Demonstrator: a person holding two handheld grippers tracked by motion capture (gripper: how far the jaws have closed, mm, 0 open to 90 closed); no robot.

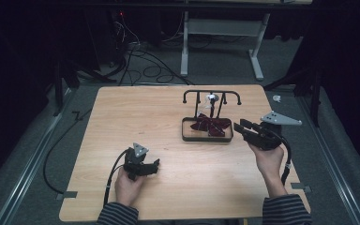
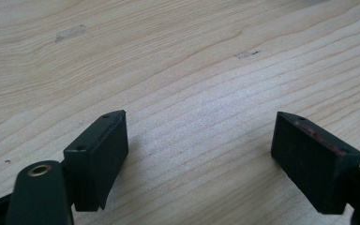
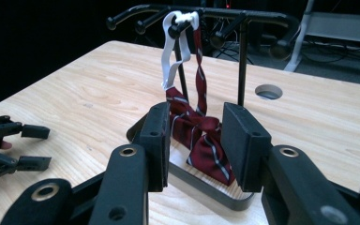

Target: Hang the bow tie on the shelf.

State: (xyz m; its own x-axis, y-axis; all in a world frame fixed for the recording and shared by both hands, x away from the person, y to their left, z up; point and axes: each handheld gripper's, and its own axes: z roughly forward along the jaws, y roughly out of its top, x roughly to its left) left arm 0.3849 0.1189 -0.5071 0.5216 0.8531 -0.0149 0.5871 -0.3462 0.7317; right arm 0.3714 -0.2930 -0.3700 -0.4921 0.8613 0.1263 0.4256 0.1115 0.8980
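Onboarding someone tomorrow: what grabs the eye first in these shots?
The dark red striped bow tie, hung by its white strap from a peg of the black rack, its bow down in the rack's tray right of the table's centre. Next, the right tongs, open, aimed at the bow; the left tongs gape over bare wood.

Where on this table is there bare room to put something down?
Bare wood spans the table left of the black rack, and between the left gripper and right gripper. It is crowded around the rack, where the striped bow tie hangs.
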